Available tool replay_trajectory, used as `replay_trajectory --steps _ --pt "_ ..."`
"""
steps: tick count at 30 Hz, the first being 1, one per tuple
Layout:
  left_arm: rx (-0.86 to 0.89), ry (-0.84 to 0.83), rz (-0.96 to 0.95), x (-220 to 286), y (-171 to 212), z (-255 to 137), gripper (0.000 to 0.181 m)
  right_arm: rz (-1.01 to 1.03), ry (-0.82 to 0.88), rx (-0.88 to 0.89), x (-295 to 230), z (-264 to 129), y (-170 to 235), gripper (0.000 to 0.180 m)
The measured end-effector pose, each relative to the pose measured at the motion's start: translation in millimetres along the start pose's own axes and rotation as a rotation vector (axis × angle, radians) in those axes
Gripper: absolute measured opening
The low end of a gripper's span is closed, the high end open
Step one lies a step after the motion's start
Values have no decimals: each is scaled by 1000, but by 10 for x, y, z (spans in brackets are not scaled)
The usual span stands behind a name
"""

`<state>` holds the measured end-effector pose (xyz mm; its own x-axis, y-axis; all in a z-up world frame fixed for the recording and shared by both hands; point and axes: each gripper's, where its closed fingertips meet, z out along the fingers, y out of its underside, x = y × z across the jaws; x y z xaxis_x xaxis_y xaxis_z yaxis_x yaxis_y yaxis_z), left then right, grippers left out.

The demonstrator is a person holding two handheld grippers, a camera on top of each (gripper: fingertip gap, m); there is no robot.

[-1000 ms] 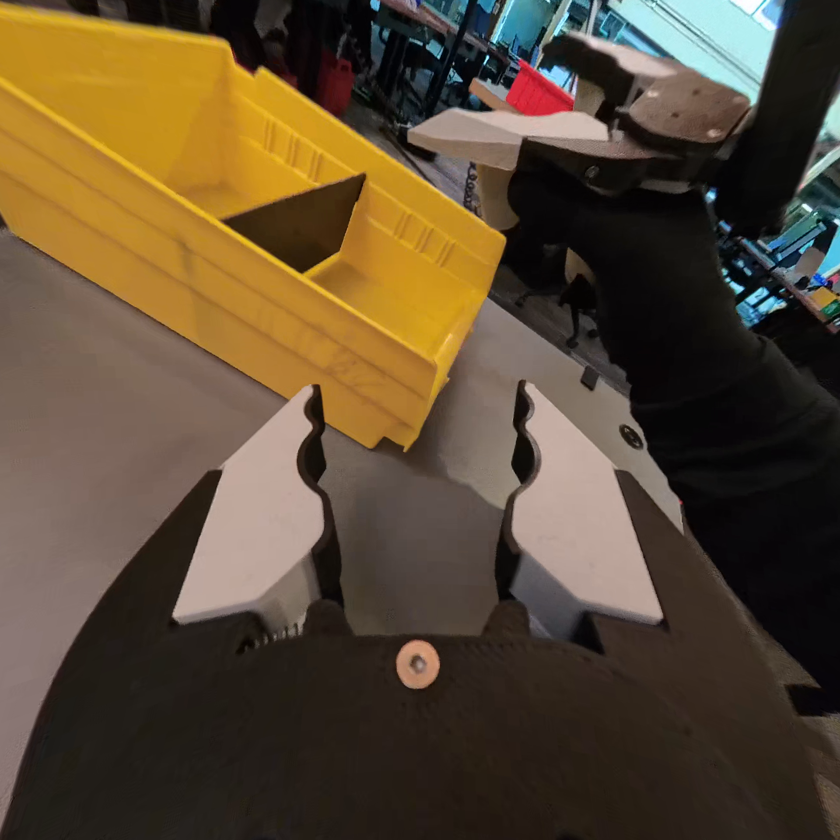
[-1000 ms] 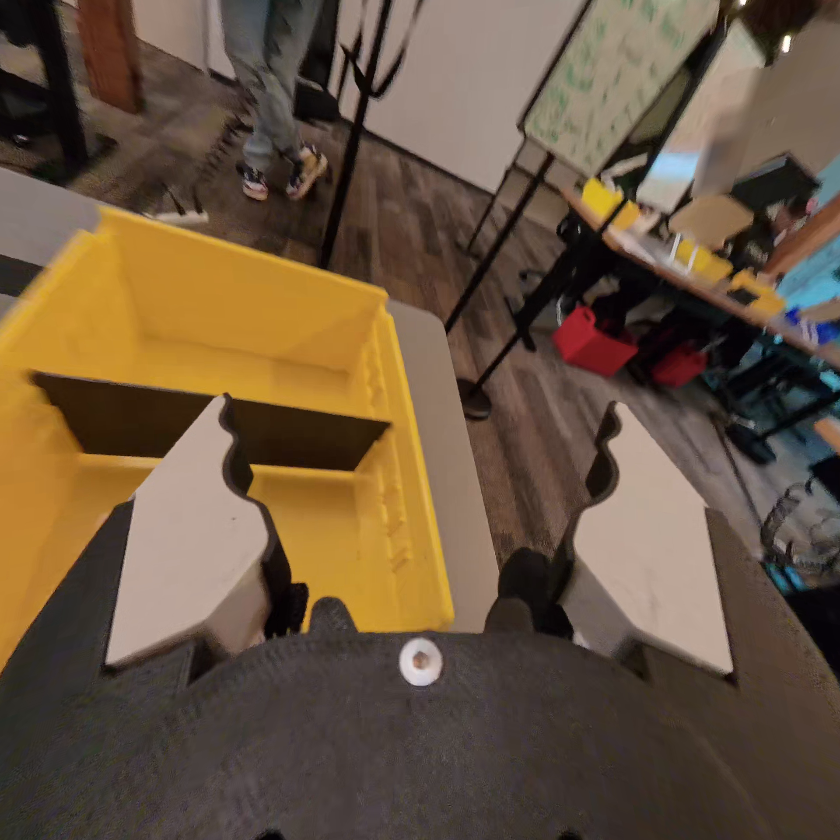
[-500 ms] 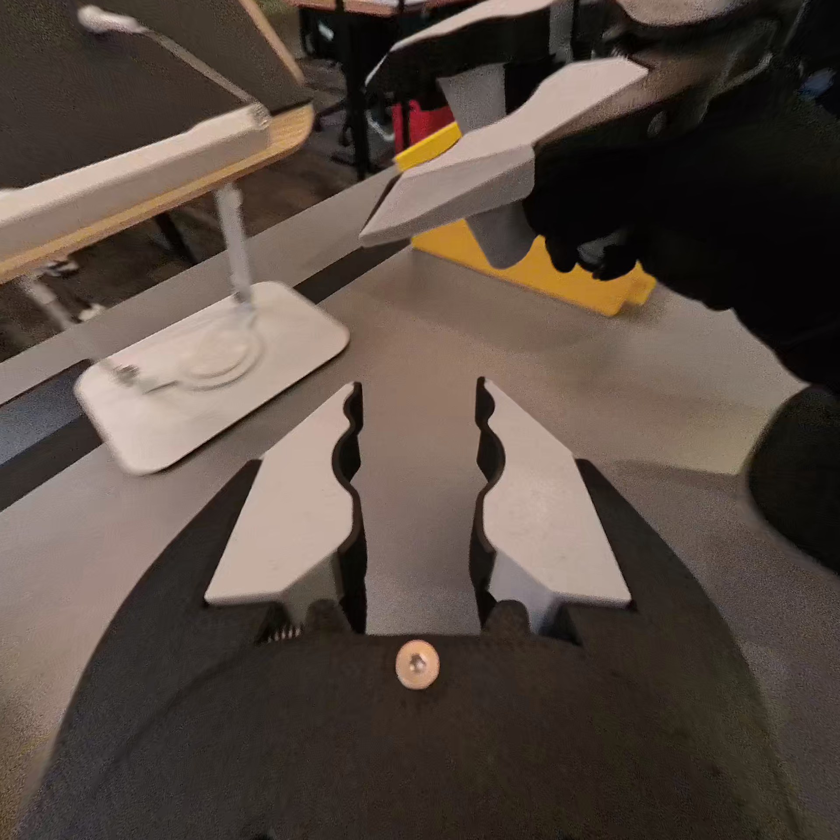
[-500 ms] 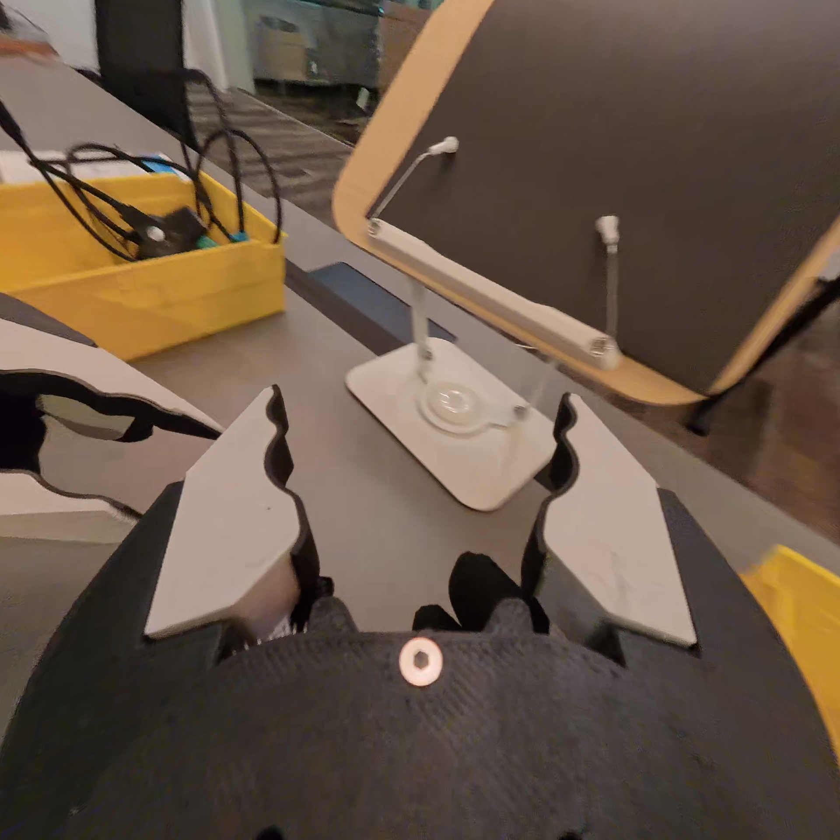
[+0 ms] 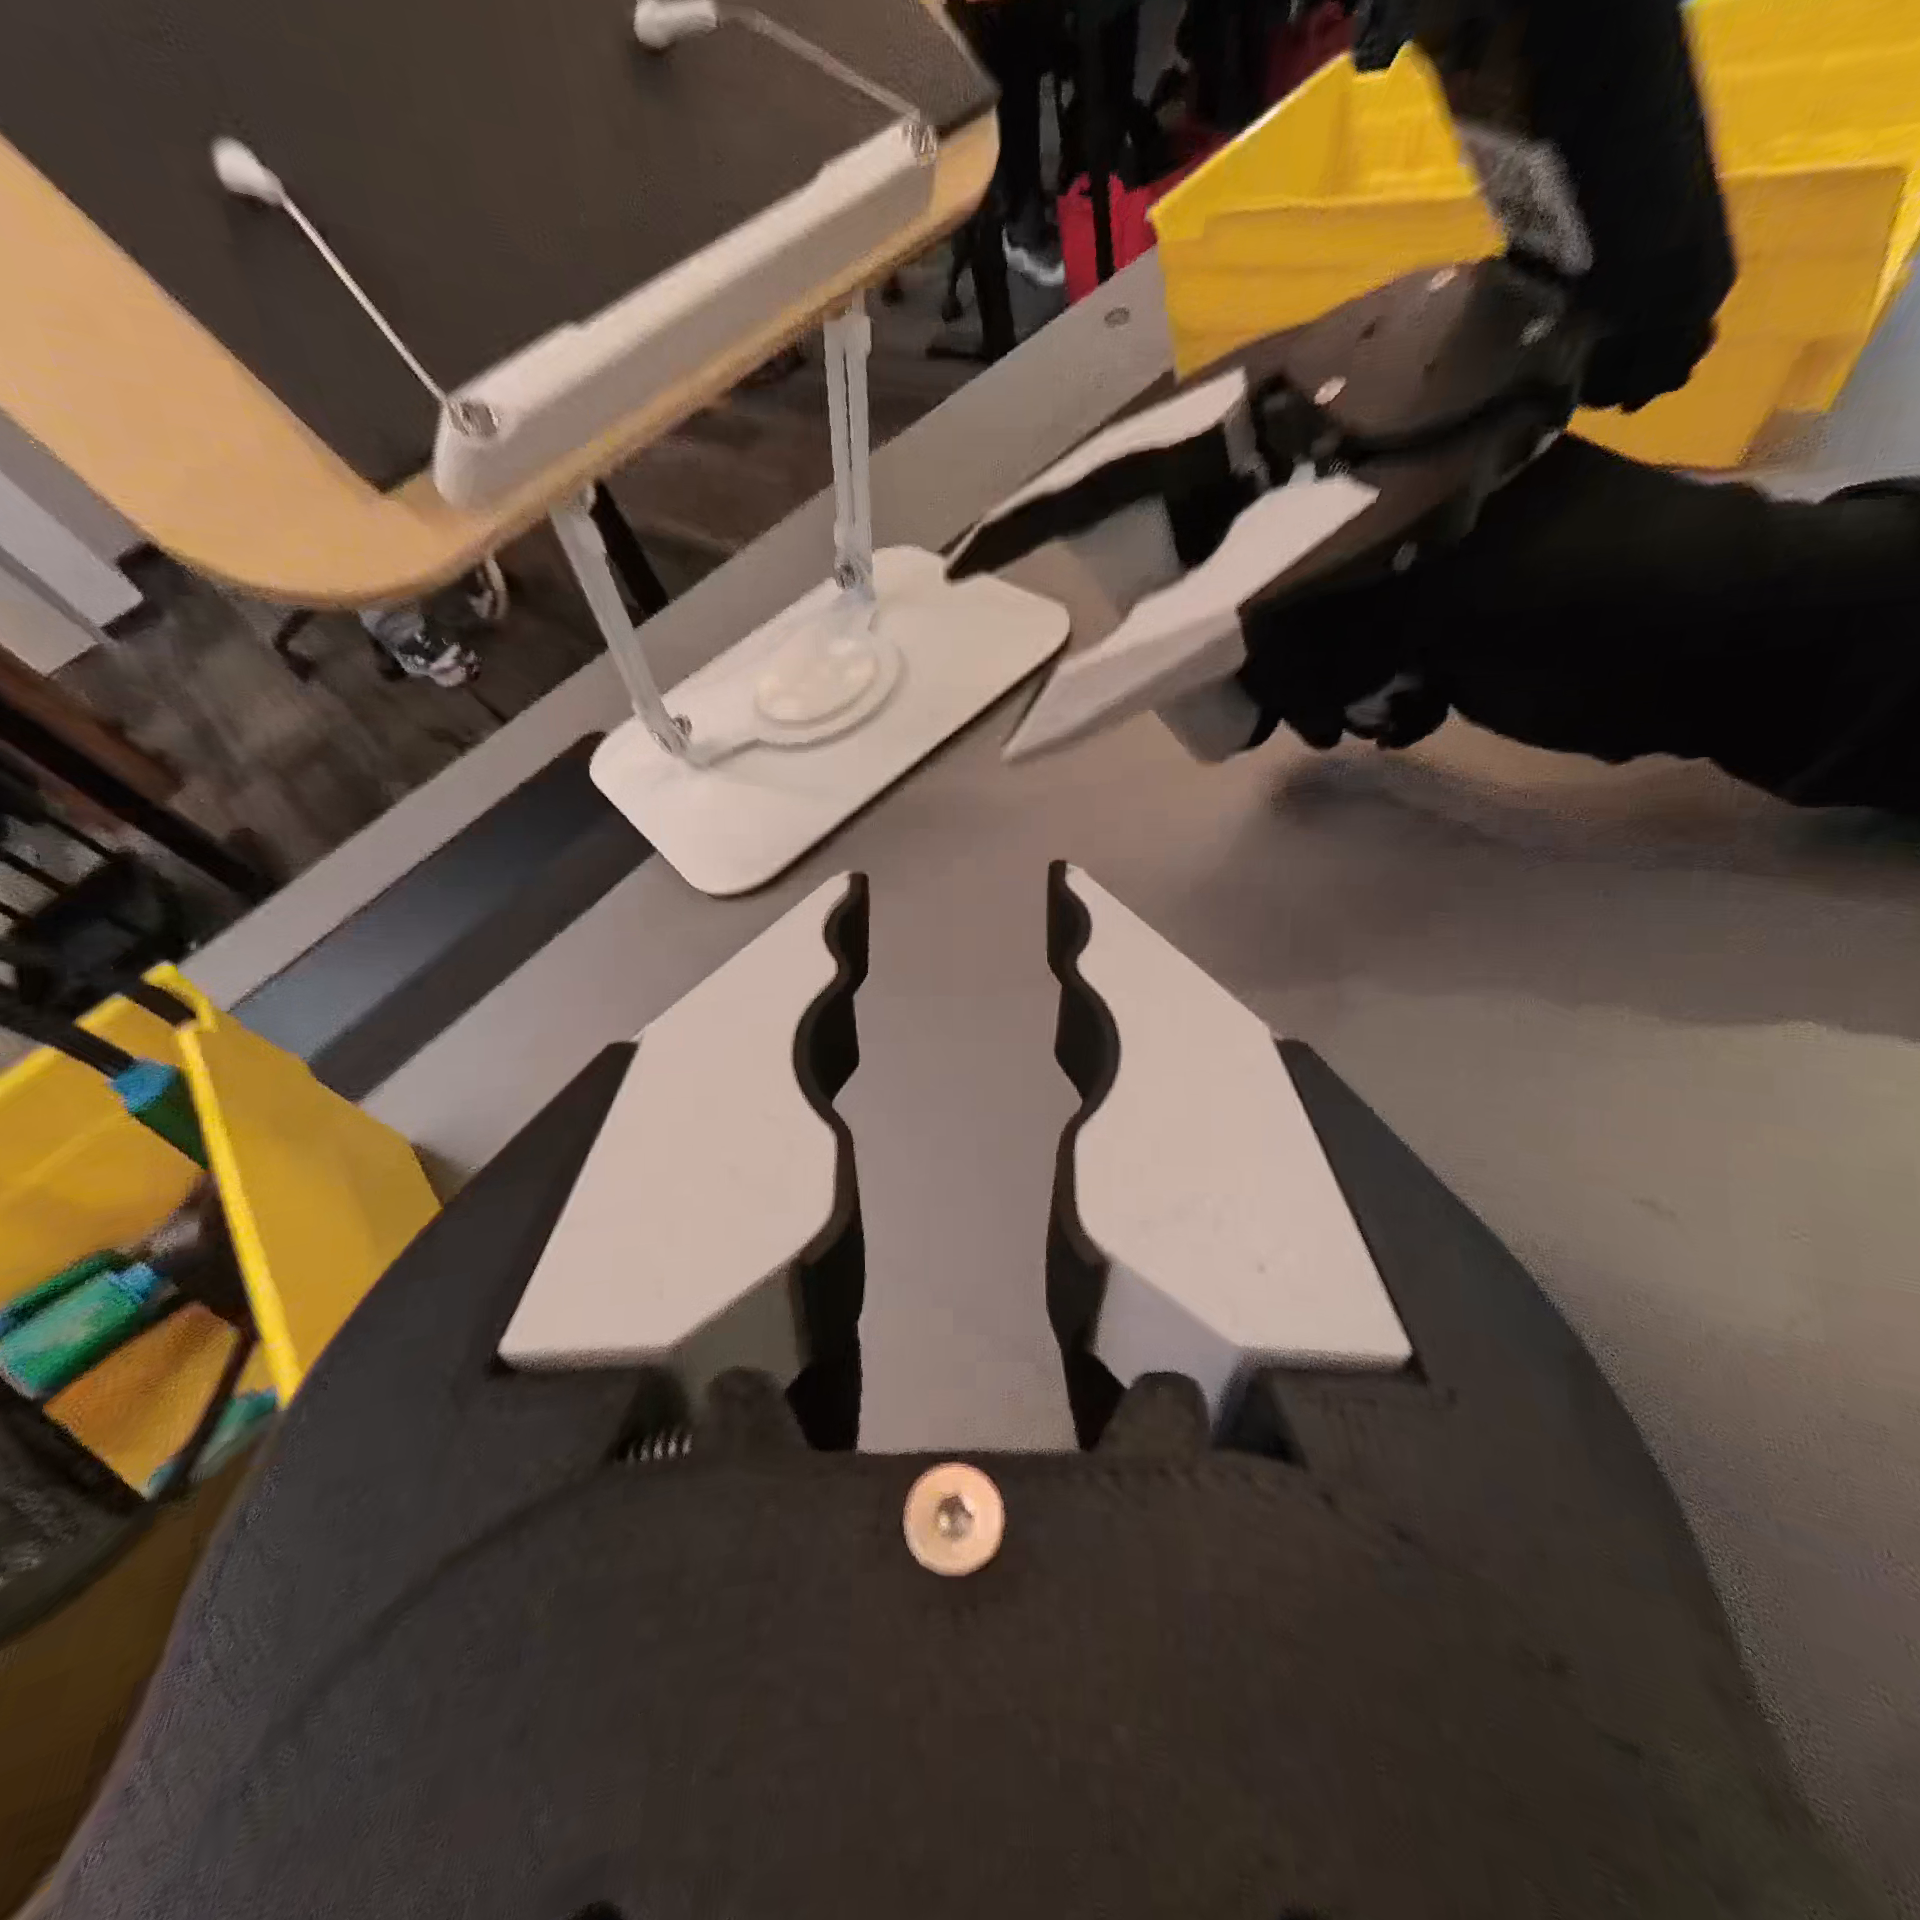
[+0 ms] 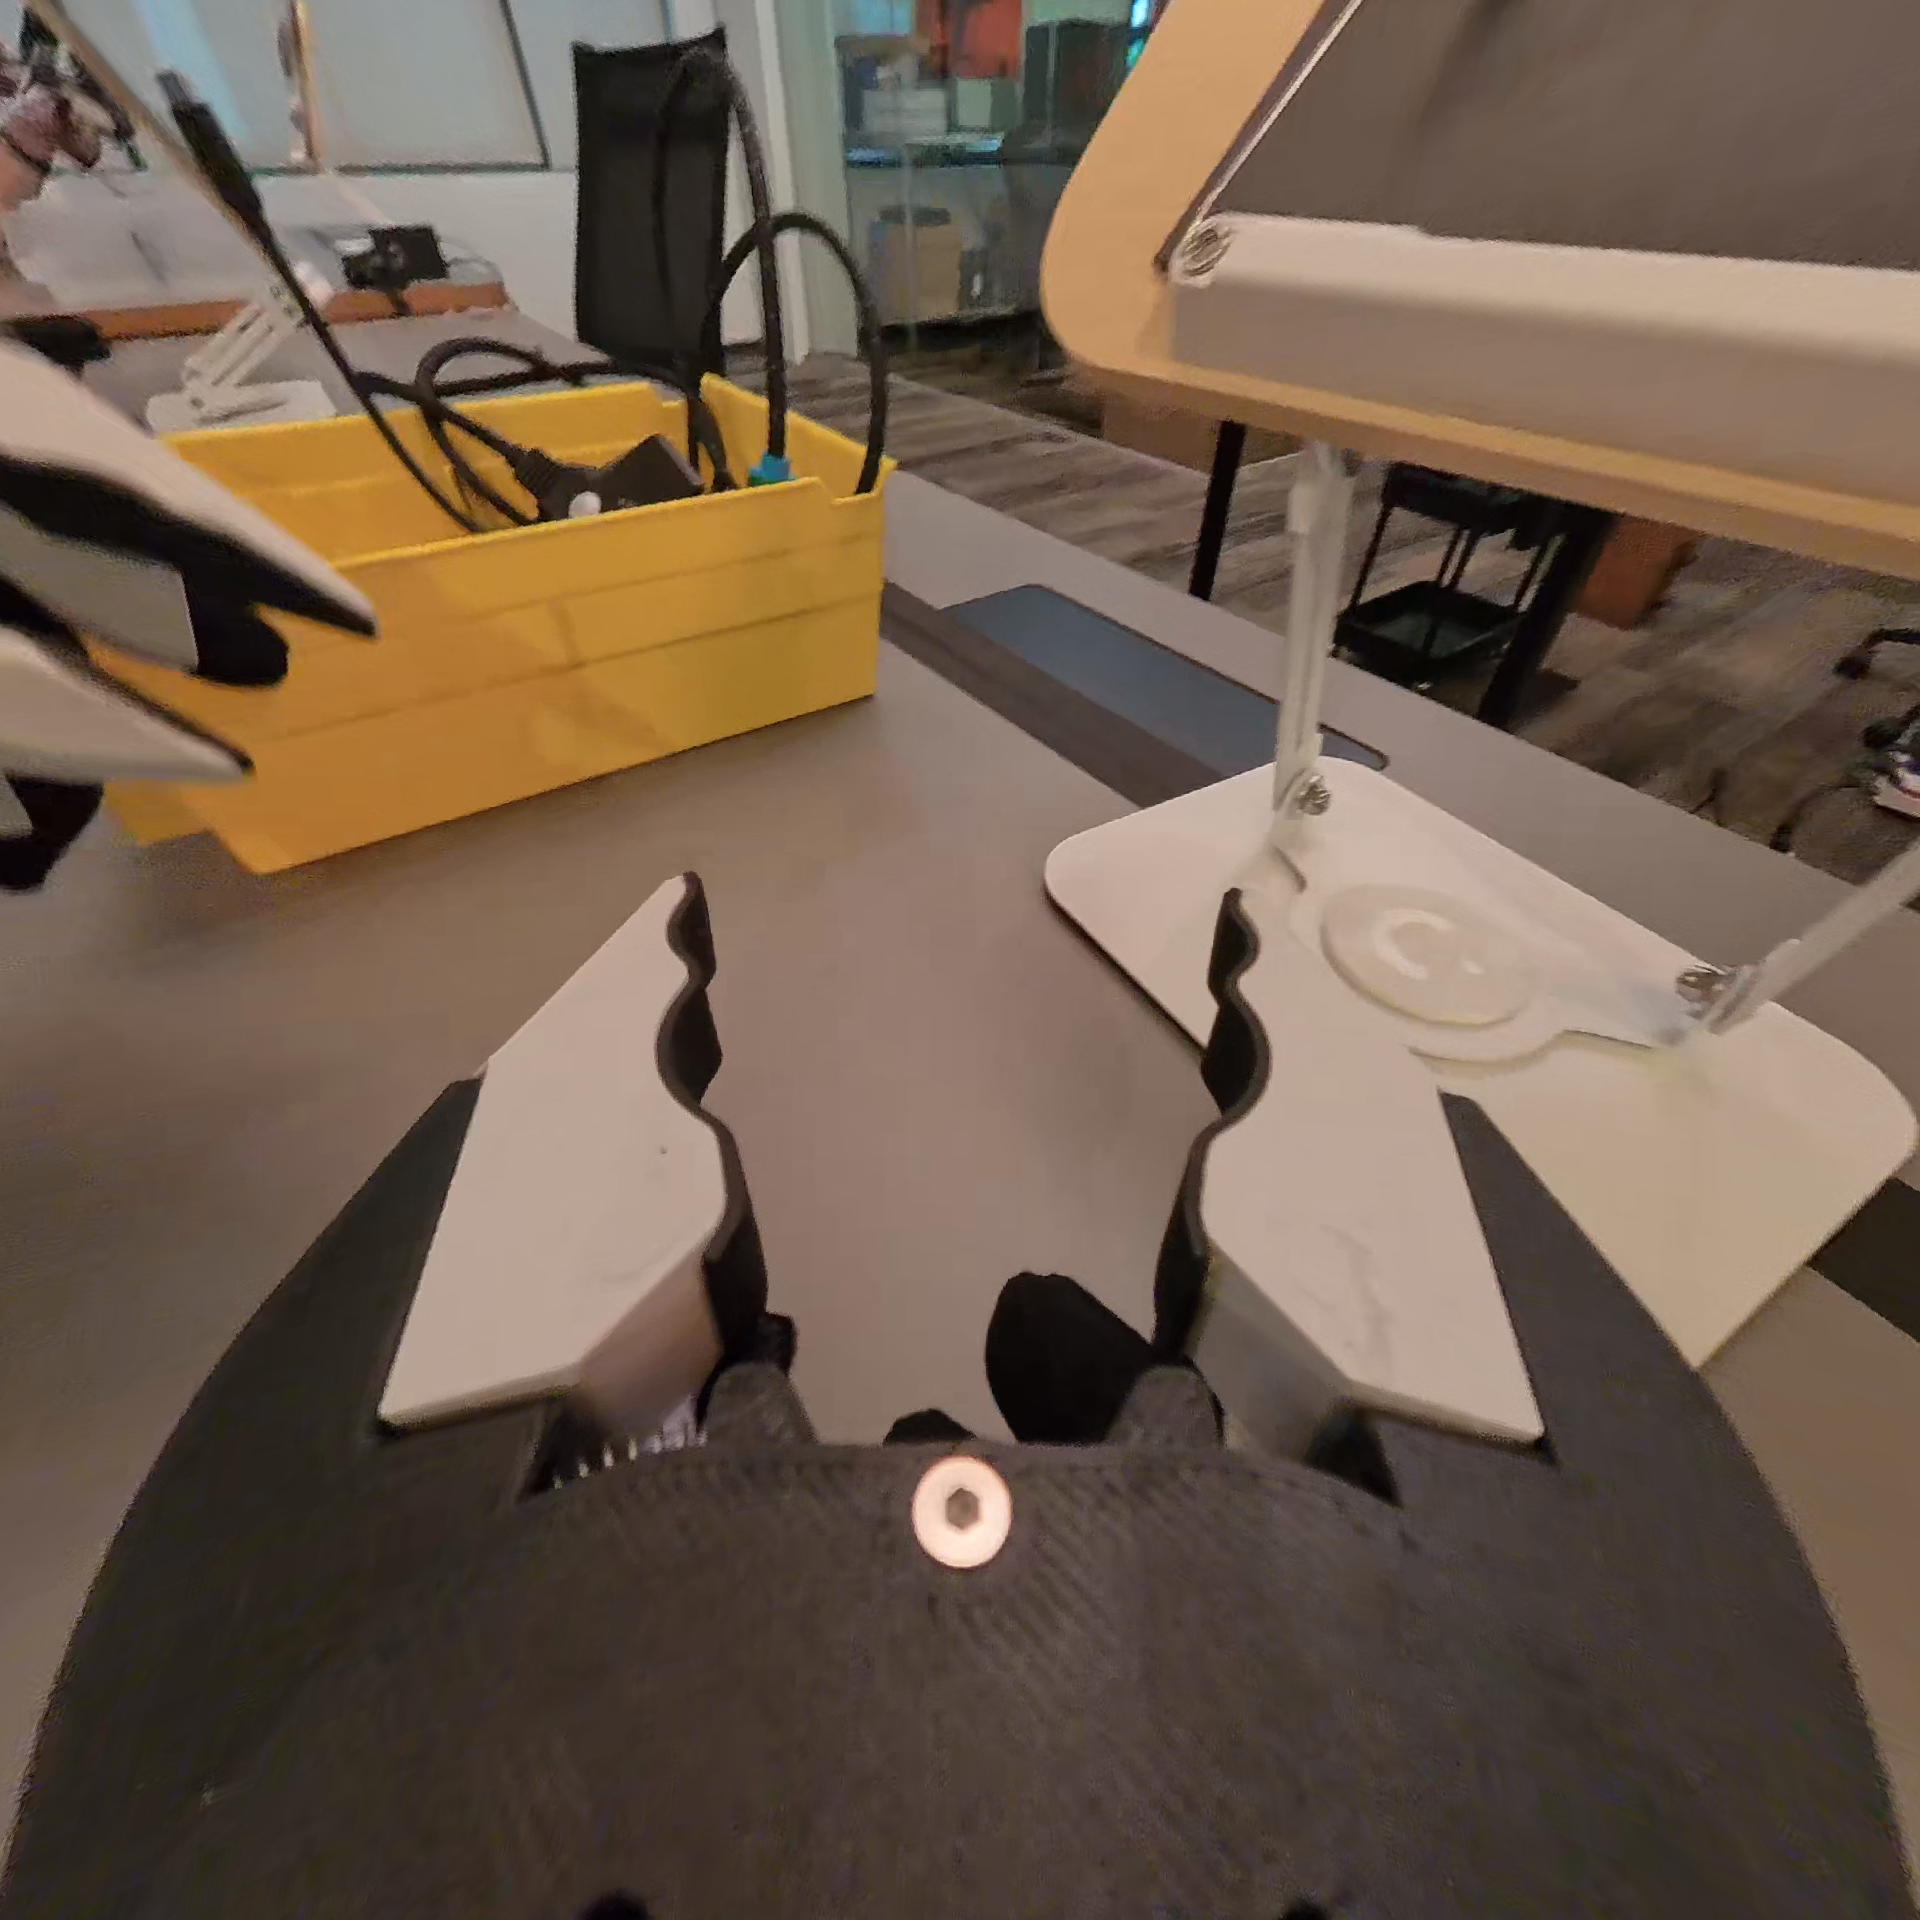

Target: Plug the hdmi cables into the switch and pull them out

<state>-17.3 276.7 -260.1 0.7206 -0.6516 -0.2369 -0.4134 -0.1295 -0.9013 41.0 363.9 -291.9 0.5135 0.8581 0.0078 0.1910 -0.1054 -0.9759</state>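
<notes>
White stand base (image 6: 1558,1122) on grey table (image 6: 914,987)

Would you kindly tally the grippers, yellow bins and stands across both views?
Grippers: 2 (left gripper, right gripper)
Yellow bins: 2 (cable bin, far bin)
White stand: 1
Total: 5

I am looking at what seems to be a lab or shared workshop in an open office space. I am working over a grey table (image 6: 935,935) that is carrying a yellow bin (image 6: 582,634) with black cables (image 6: 769,312) spilling out of it, and a white stand (image 6: 1558,1143) is holding up a tilted board (image 6: 1558,135). Behind it, wood-look flooring (image 6: 987,426) is stretching away toward a black chair (image 6: 649,197), more desks and glass partitions. A second yellow bin (image 5: 1818,239) is sitting at the far table edge.
</notes>
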Motion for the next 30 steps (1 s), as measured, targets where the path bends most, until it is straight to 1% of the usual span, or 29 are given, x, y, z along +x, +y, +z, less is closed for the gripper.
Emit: replay_trajectory --steps 3,5,7,10,12,13,15,16,18,20,21,23,28,30 --pt "4 -40 71 -201 -159 -148 29 -75 4 -16 -16 -2 10 95" --pt "10 -103 147 -445 -319 -359 23 -74 6 -25 -4 -26 45 94" --pt "27 -205 194 -794 -509 -676 19 -76 13 -32 23 -43 87 94" --pt "80 -354 215 -1343 -761 -1261 13 -108 33 -55 76 -40 146 93" --pt "77 -466 201 -1752 -790 -1601 5 -110 36 -66 97 -30 183 93" --pt "21 -509 163 -1970 -689 -1694 2 -103 34 -70 103 -23 205 93" --pt "-138 -463 110 -2218 -347 -1675 10 -87 29 -82 115 -7 256 93" --pt "-218 -438 106 -2311 -154 -1631 13 -80 25 -89 119 0 279 93" --pt "-362 -427 168 -2505 207 -1537 15 -76 20 -101 120 12 310 93" --pt "-523 -339 185 -2566 621 -1390 27 -84 18 -107 110 14 320 93" --pt "-575 -286 192 -2559 775 -1314 31 -89 16 -110 102 16 328 94" --pt "-635 -207 215 -2568 964 -1182 37 -91 12 -115 99 26 337 94" --pt "-710 -61 212 -2624 1171 -934 47 -72 3 -118 109 30 344 93" --pt "-779 20 198 -2591 1324 -885 51 -71 0 -121 105 33 350 93"
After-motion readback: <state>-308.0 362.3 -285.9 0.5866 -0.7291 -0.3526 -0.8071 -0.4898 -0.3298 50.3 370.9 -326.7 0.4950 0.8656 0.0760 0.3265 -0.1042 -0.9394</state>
